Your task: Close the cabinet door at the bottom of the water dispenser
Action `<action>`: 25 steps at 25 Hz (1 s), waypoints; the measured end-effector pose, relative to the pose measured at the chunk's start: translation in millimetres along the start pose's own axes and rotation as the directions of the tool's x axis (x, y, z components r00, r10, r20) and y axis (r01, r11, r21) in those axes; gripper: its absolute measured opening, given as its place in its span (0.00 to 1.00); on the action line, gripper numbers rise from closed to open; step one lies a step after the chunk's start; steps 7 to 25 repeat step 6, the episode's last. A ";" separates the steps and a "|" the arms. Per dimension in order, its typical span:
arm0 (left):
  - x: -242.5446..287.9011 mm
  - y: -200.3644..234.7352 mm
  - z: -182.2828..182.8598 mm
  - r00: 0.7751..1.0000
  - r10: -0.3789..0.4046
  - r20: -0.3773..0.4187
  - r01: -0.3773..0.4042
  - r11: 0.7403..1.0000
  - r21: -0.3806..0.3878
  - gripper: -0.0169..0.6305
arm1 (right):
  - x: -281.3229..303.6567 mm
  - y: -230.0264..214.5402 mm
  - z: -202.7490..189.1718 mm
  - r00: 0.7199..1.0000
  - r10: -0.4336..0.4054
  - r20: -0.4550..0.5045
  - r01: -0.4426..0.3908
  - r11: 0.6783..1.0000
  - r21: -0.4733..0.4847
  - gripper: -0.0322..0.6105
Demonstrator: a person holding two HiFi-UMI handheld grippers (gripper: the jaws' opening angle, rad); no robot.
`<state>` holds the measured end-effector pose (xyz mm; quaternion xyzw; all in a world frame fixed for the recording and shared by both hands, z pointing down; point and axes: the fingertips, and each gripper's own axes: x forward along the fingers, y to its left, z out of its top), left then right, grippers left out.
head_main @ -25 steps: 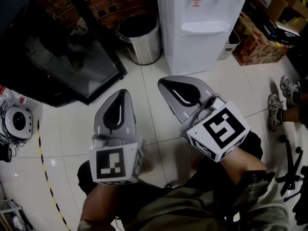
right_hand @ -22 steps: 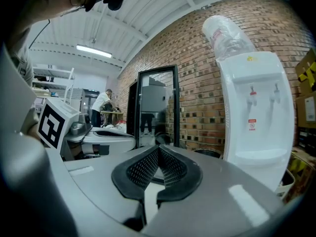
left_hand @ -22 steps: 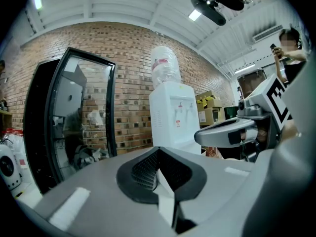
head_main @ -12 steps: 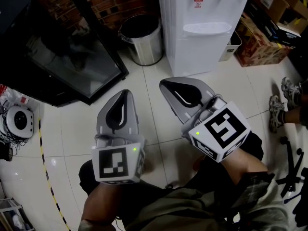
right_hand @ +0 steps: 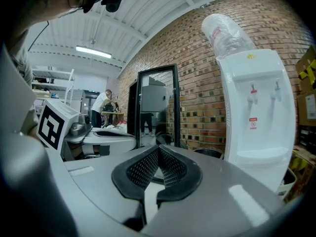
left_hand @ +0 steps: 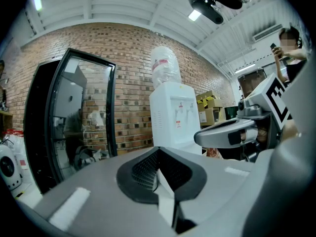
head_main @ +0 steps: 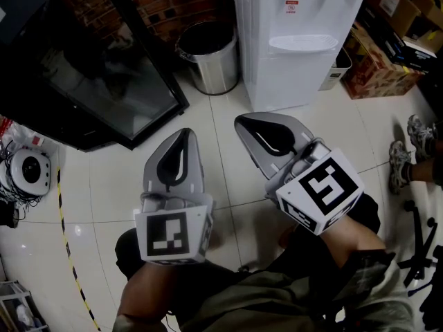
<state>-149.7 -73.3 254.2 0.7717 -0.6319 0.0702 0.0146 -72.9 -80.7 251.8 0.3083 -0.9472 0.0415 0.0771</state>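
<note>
- Your left gripper [head_main: 178, 138] is closed with nothing in it; in its own view [left_hand: 158, 154] the two ribbed black pads meet at the tip.
- Your right gripper [head_main: 243, 123] is also closed and empty, its pads pressed together in its own view [right_hand: 158, 149].
- Both grippers hang over the white tiled floor [head_main: 104, 185] in front of the water dispenser [head_main: 297, 40], well apart from it. The right one is the nearer of the two, and neither touches anything.
- The cabinet door [head_main: 294, 81] is the lower front panel of the water dispenser. From your head view it looks flush with the white body, though you cannot tell from there whether it is fully shut.
- In the right gripper view the water dispenser [right_hand: 256, 117] stands to the right, and the gripper's own shell hides its lower part.
- A clear bottle [right_hand: 227, 33] sits upside down on top of the water dispenser.
- A steel bin [head_main: 208, 54] stands just left of the water dispenser, against the brick wall [head_main: 166, 9].
- Further left of the water dispenser leans a black-framed glass panel [head_main: 104, 81].
- Cardboard boxes [head_main: 374, 61] are stacked to the right of the water dispenser.
</note>
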 end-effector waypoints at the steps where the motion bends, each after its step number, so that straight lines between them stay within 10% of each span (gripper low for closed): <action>1: -0.1 1.2 -0.2 1.000 0.003 0.008 -0.004 1.000 0.003 0.03 | -0.1 0.2 -0.1 1.000 0.000 0.000 0.000 1.000 0.000 0.05; 25: -0.6 4.8 -3.5 1.000 0.008 0.004 -0.008 1.000 0.014 0.03 | 1.9 1.2 -1.0 1.000 0.001 -0.003 -0.001 1.000 -0.001 0.05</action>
